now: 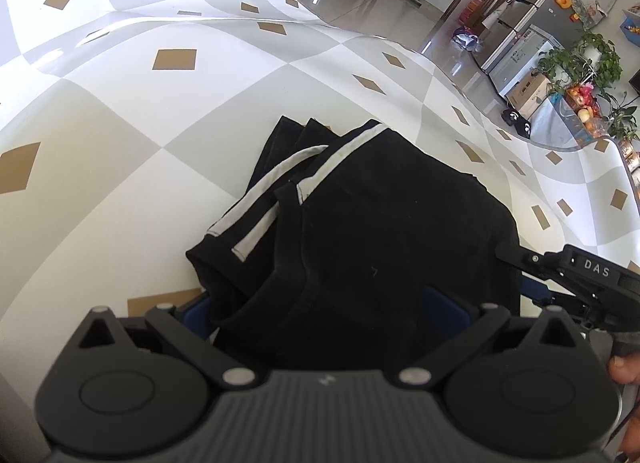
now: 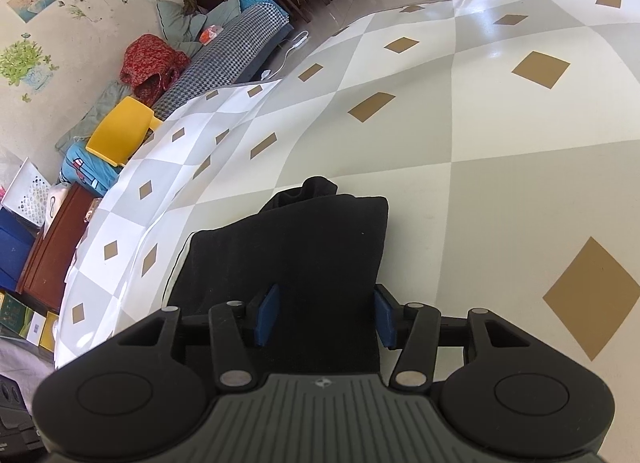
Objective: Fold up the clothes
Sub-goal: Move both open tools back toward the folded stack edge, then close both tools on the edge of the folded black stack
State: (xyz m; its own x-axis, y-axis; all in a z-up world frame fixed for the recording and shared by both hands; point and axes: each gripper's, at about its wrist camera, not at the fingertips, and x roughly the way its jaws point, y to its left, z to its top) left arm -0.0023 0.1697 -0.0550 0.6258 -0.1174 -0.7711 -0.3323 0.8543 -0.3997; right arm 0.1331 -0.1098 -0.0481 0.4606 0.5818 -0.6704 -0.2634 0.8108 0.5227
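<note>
A black garment (image 1: pixel 380 203) with pale grey stripes lies folded in layers on the checked tablecloth (image 1: pixel 120 123). My left gripper (image 1: pixel 318 309) is at its near edge, jaws wide apart and open, the cloth draped over the gap and partly hiding the blue pads (image 1: pixel 196 315). In the right wrist view the same black garment (image 2: pixel 320 243) runs between the blue pads (image 2: pixel 268 315) of my right gripper (image 2: pixel 327 315), which stands open; the pads flank the cloth without pinching it. The right gripper (image 1: pixel 516 271) also shows at the garment's right edge in the left wrist view.
The tablecloth (image 2: pixel 500 183) hangs over the table's far edge. Beyond it are a glossy floor, a fridge (image 1: pixel 520 43) and potted plants. On the other side are a sofa (image 2: pixel 224 55) with cushions and a yellow chair (image 2: pixel 120 131). A person's hand (image 1: pixel 624 371) holds the right gripper.
</note>
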